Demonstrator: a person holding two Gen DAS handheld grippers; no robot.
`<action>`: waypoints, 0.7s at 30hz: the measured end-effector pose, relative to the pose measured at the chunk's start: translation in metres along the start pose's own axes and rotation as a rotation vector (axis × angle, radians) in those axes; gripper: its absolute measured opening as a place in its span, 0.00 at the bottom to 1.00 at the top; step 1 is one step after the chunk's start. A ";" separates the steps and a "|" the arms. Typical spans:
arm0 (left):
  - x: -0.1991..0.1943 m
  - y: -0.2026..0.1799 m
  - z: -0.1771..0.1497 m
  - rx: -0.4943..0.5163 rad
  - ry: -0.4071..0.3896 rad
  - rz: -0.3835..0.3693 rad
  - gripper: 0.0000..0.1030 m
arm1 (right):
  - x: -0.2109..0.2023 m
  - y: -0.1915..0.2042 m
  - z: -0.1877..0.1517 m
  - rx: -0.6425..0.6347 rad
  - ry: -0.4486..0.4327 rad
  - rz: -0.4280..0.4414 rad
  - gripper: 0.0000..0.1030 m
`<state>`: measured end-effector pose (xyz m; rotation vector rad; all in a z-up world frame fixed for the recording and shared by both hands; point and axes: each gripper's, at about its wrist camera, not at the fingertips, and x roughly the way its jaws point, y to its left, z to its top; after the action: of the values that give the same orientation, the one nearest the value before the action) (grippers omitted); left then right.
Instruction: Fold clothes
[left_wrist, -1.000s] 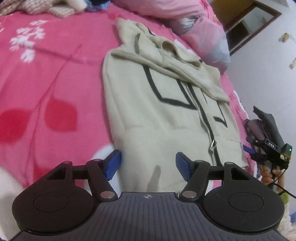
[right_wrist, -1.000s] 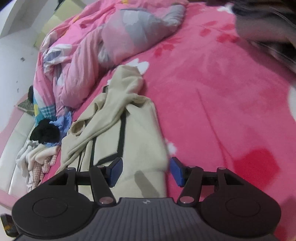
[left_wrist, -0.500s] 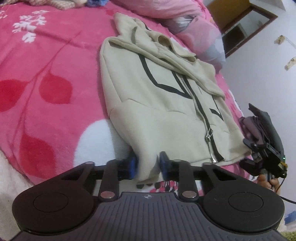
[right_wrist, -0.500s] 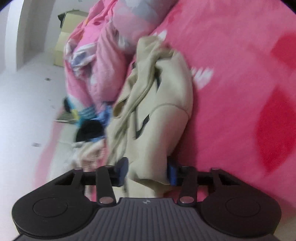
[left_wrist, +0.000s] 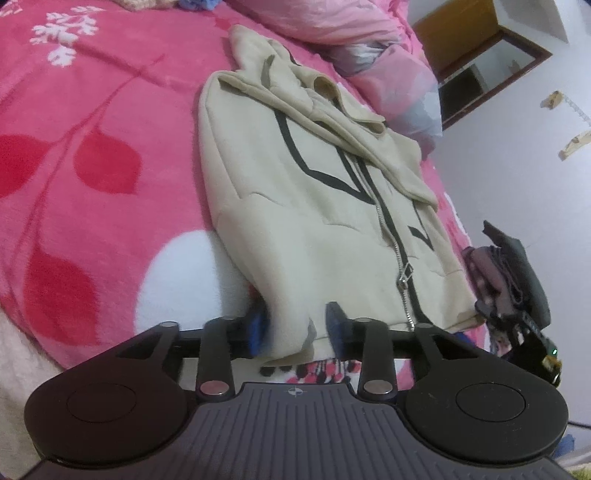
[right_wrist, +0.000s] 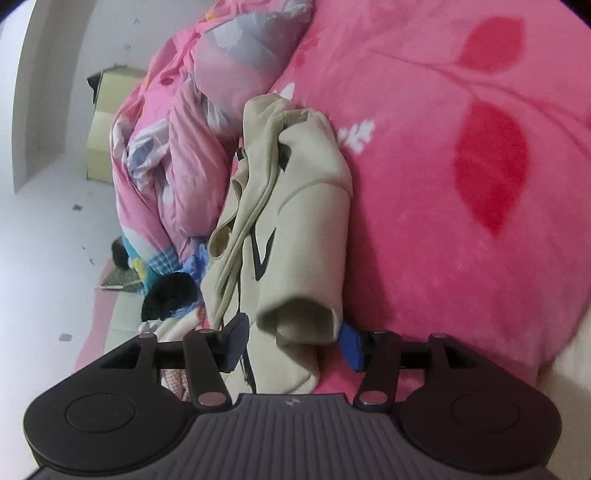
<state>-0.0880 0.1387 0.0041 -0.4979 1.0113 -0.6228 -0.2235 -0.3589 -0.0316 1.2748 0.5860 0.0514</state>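
The left gripper has its blue pads pressed in on the hem of the beige hoodie, a fold of cloth pinched between them. The right gripper stands wider, the hoodie's rolled hem corner between its fingers; whether they truly clamp it I cannot tell. The hoodie stretches toward 12 o'clock over the pink blanket, zip up. A crumpled quilt lies at 11 o'clock in the right view.
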 end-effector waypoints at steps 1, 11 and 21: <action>0.001 0.000 0.000 -0.008 -0.003 -0.001 0.37 | 0.003 -0.002 -0.005 0.008 0.004 0.008 0.54; -0.003 -0.001 0.003 -0.054 -0.069 0.016 0.08 | 0.036 0.043 -0.022 -0.255 -0.093 -0.107 0.05; -0.028 -0.019 0.058 -0.083 -0.239 -0.186 0.08 | 0.034 0.112 0.002 -0.422 -0.199 -0.019 0.05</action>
<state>-0.0522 0.1500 0.0595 -0.7279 0.7717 -0.6712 -0.1621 -0.3139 0.0572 0.8523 0.3896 0.0298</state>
